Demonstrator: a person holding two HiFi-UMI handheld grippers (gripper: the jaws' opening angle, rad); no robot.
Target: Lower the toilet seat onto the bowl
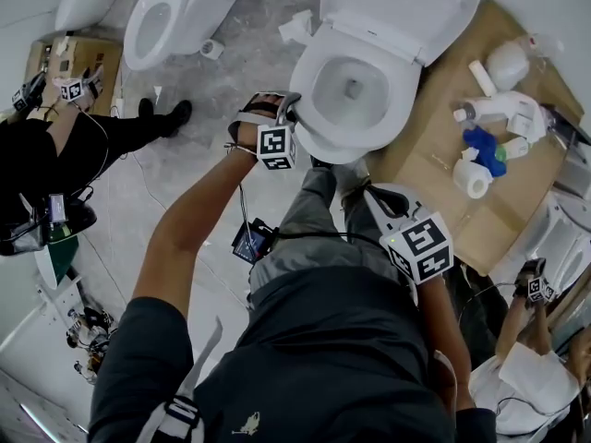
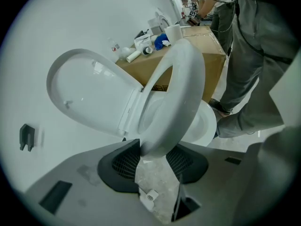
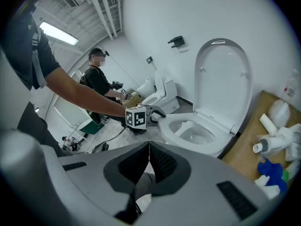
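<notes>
A person's bare left arm reaches straight out to the front of the bowl (image 1: 351, 86), its left gripper (image 1: 290, 109) tipped steeply down. Its jaws stand apart, loose either side of the front edge of the toilet seat (image 2: 183, 88), which sits close over the bowl and seems slightly off its rim. The lid (image 1: 397, 3) stands upright behind the bowl. The right gripper (image 3: 148, 147) hangs short of the bowl by the person's knee, jaws clenched on nothing.
</notes>
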